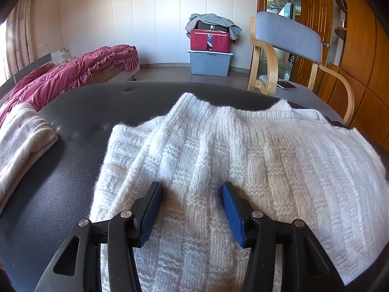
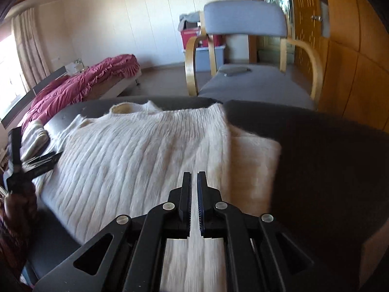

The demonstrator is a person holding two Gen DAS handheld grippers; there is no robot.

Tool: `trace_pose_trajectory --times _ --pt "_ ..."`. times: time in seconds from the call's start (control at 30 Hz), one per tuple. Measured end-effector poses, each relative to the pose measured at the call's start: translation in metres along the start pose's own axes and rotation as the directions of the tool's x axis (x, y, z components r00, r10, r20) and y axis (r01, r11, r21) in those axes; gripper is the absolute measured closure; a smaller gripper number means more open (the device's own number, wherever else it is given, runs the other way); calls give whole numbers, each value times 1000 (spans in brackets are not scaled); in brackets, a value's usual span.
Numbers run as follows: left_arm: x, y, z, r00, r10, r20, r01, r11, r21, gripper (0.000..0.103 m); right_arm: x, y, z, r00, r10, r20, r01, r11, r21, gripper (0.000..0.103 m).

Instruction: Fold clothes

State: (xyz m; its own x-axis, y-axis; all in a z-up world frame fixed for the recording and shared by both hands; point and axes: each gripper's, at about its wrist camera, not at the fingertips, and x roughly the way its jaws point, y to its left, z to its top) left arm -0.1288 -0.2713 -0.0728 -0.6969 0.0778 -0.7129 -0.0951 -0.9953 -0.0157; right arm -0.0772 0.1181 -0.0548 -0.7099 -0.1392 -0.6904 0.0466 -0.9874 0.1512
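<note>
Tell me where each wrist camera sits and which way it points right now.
Left wrist: behind the open left hand-held gripper, low over the white sweater, facing the chair.
Right wrist: behind the shut right hand-held gripper, above the sweater, facing the chair; the left hand-held gripper shows at the left edge.
Shared: sweater, chair, dark table, red bedding.

Two sweaters [image 1: 218, 160] [image 1: 22, 143] — one chair [image 1: 289, 39]
</note>
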Motion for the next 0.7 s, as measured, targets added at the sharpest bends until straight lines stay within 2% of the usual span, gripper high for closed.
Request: trace_pose_trajectory --times 0.07,0.17,0.2,0.33,0.4,0.5,0.57,0.6,0.7 --pt "0 0 0 1000 0 0 0 1000 0 51 16 2 6 1000 -11 -12 11 1000 -19 98" --pt "0 0 0 1000 1 0 -1 1000 1 51 37 -2 10 993 -110 -43 109 994 -31 99" --pt "0 0 0 1000 0 0 0 1000 1 51 37 -7 10 992 -120 -38 120 993 -6 101" --pt "0 -1 0 1000 -1 -1 1 1000 2 51 35 -30 10 991 -136 -13 137 984 111 103" --pt "0 0 1 1000 -7 -2 7 1000 -2 50 33 -28 11 991 -136 -2 135 986 98 101" --pt "-6 8 2 998 -57 4 57 998 -31 51 25 -17 12 991 -129 43 127 991 41 98" --pt "-15 16 3 994 -107 18 108 992 -59 51 7 3 9 993 -13 121 18 999 -42 98" --pt "-22 17 0 991 -128 28 129 990 -59 51 -2 14 8 986 53 157 -39 995 -88 98" --pt "-42 11 -10 984 -176 36 177 984 -15 51 0 53 -5 987 133 95 -108 966 -233 98"
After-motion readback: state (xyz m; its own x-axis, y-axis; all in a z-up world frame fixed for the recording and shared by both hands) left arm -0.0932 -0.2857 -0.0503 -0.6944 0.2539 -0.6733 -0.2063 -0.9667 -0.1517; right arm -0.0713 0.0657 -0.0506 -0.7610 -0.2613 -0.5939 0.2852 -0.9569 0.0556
